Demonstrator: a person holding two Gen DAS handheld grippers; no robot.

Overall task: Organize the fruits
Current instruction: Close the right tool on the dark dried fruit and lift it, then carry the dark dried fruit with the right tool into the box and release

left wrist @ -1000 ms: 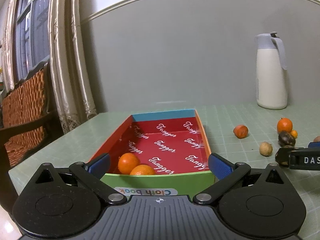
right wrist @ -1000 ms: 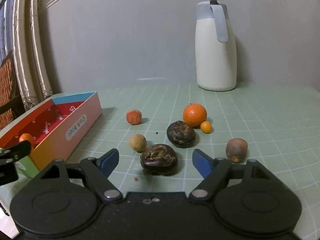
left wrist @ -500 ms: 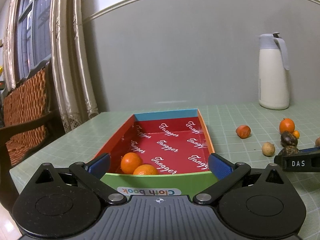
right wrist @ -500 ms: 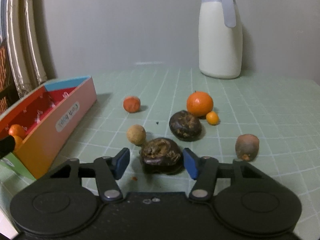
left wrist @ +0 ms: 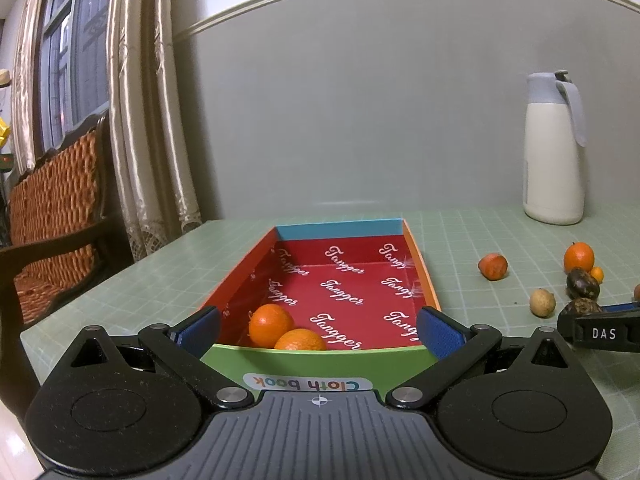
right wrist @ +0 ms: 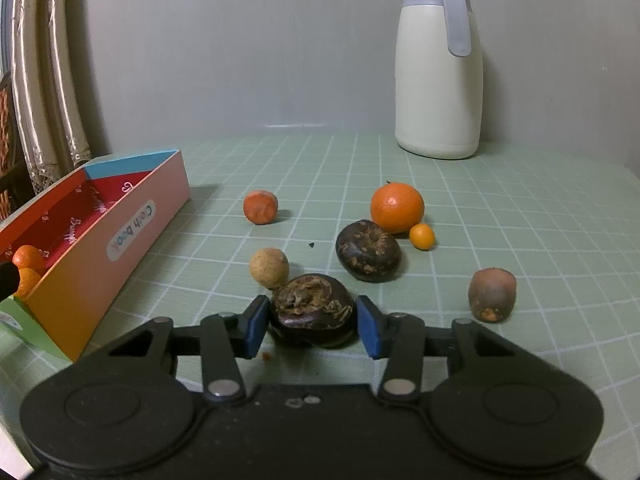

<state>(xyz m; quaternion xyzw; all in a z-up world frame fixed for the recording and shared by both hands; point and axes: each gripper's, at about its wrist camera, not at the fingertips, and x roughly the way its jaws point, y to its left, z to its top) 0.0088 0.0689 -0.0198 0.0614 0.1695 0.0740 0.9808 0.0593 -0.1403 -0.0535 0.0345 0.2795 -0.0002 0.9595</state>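
Looking along the left hand-held gripper [left wrist: 318, 330], its blue pads are seen spread wide with nothing between them, poised at the near green end of the open box [left wrist: 424, 268] on the table [left wrist: 472, 240]. Two oranges [left wrist: 271, 323] lie touching in the box's near left corner, on the red lining. Off to the right, loose fruit is scattered on the green grid mat — a reddish piece [left wrist: 493, 266], a tan round one [left wrist: 542, 302] and a dark pair beside an orange. A white jug [left wrist: 554, 152] stands by the wall.

From the right wrist, the right hand-held gripper [right wrist: 311, 326] is seen with its jaws just closed in around a dark, wrinkled fruit [right wrist: 313, 310] resting on the table; slight gaps seem to remain between pads and skin. A second dark fruit [right wrist: 368, 250], a large orange [right wrist: 397, 208] and a tiny one [right wrist: 421, 236] lie beyond — a brownish piece [right wrist: 492, 295] sits apart at right.
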